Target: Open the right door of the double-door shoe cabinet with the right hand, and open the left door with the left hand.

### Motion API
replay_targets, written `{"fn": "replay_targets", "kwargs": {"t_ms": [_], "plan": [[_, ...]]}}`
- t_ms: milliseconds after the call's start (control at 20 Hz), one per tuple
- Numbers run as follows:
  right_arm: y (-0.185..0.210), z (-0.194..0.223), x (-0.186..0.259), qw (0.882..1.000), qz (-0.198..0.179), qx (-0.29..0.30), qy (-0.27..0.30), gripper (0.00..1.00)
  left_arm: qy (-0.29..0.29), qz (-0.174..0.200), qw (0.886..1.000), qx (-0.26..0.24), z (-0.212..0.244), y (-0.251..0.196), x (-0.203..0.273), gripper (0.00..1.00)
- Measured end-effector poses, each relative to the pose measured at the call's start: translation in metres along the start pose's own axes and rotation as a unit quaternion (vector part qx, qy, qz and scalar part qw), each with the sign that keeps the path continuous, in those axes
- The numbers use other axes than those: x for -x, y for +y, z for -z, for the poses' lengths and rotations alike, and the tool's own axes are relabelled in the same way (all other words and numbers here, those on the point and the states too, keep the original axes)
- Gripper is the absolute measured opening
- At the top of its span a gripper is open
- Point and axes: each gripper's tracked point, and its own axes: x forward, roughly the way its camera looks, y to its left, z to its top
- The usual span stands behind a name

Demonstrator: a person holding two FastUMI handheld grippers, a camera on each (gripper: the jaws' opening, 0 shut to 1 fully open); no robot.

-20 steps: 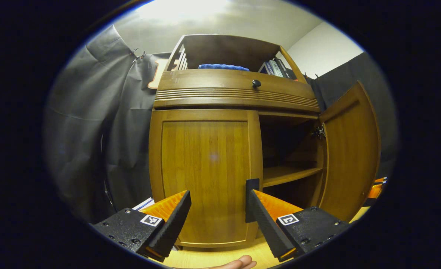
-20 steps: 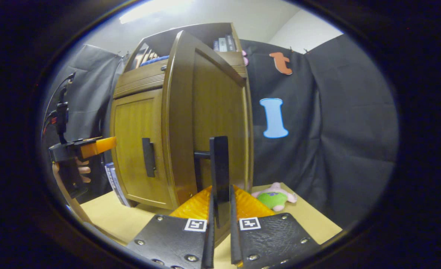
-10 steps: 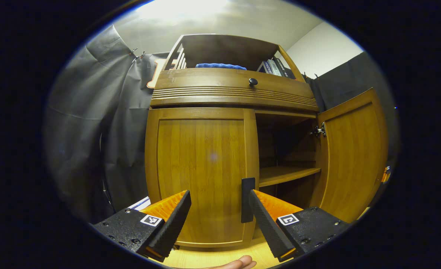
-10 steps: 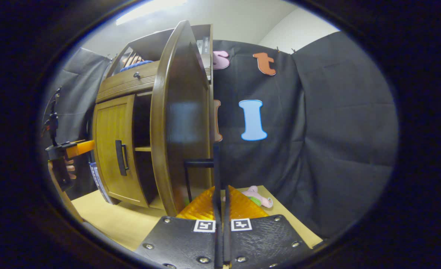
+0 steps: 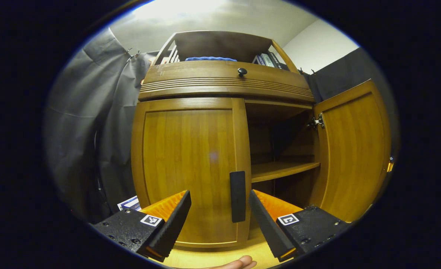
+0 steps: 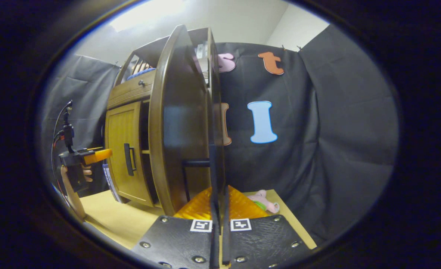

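Observation:
The wooden shoe cabinet [image 5: 224, 80] fills the left gripper view. Its left door [image 5: 188, 164] is closed, and the black handle [image 5: 237, 196] stands just ahead, in line with the gap between my fingers. My left gripper [image 5: 219, 193] is open and holds nothing. The right door [image 5: 353, 149] stands swung wide, baring an inner shelf [image 5: 283, 169]. In the right gripper view that right door [image 6: 179, 123] shows edge-on, and my right gripper [image 6: 219, 196] is shut on its black handle [image 6: 214, 168]. Farther left there, a hand holds the left gripper [image 6: 84, 157] before the closed left door [image 6: 123, 149].
The cabinet stands on a light wooden table [image 6: 112, 216]. A pink and green plush toy [image 6: 265, 201] lies behind the open door. Books [image 5: 269, 59] and a blue cloth [image 5: 209, 58] sit on top of the cabinet. Black cloth hangs on both sides.
The left gripper has come closer to the left door, so its handle now lines up between the fingers. The right door has swung a little wider with the right gripper.

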Motion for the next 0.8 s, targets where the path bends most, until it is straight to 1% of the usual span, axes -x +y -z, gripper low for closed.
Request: {"fn": "replay_targets", "kwargs": {"t_ms": [50,100,200,250,300,350,400,450,500,550,600,650,700,800], "plan": [[0.002,0.002,0.001,1.0,0.001,0.001,0.001,0.04,0.001,0.003,1.0,0.0,0.002,-0.005,-0.004,0.95],[0.005,0.001,0.004,1.0,0.003,0.003,-0.003,0.07,0.006,0.004,1.0,-0.001,0.006,-0.009,-0.007,0.95],[-0.006,-0.001,0.015,0.999,0.032,0.007,-0.01,0.19,0.014,0.011,1.0,-0.004,0.013,-0.021,-0.015,0.95],[-0.008,0.0,0.018,0.999,0.043,0.0,-0.013,0.32,0.016,0.016,1.0,-0.004,0.017,-0.027,-0.019,0.96],[-0.007,0.001,0.021,0.999,0.051,-0.008,-0.012,0.44,0.02,0.021,1.0,-0.003,0.022,-0.034,-0.022,0.95],[-0.01,0.001,0.027,0.998,0.066,-0.006,-0.012,0.57,0.024,0.025,0.999,-0.005,0.027,-0.038,-0.025,0.95],[-0.013,-0.002,0.033,0.997,0.075,0.003,-0.013,0.6,0.026,0.026,0.999,-0.008,0.032,-0.042,-0.028,0.95],[-0.015,-0.01,0.043,0.996,0.086,0.012,-0.025,0.75,0.024,0.023,0.999,-0.009,0.035,-0.042,-0.031,0.95],[-0.022,-0.019,0.054,0.994,0.103,0.016,-0.038,0.71,0.02,0.02,1.0,-0.01,0.035,-0.043,-0.034,0.97],[-0.03,-0.026,0.067,0.991,0.121,0.016,-0.049,0.72,0.017,0.015,1.0,-0.01,0.036,-0.042,-0.039,0.99],[-0.032,-0.03,0.078,0.99,0.132,0.011,-0.054,0.77,0.016,0.011,1.0,-0.011,0.038,-0.041,-0.043,0.99],[-0.029,-0.03,0.087,0.988,0.142,0.011,-0.055,0.86,0.02,0.007,1.0,-0.015,0.041,-0.04,-0.048,0.99],[-0.023,-0.03,0.096,0.988,0.146,0.014,-0.056,0.79,0.028,-0.002,0.999,-0.025,0.047,-0.036,-0.053,0.99],[-0.007,-0.03,0.111,0.987,0.145,0.017,-0.062,0.96,0.027,-0.004,0.999,-0.034,0.052,-0.034,-0.062,0.97]]}}
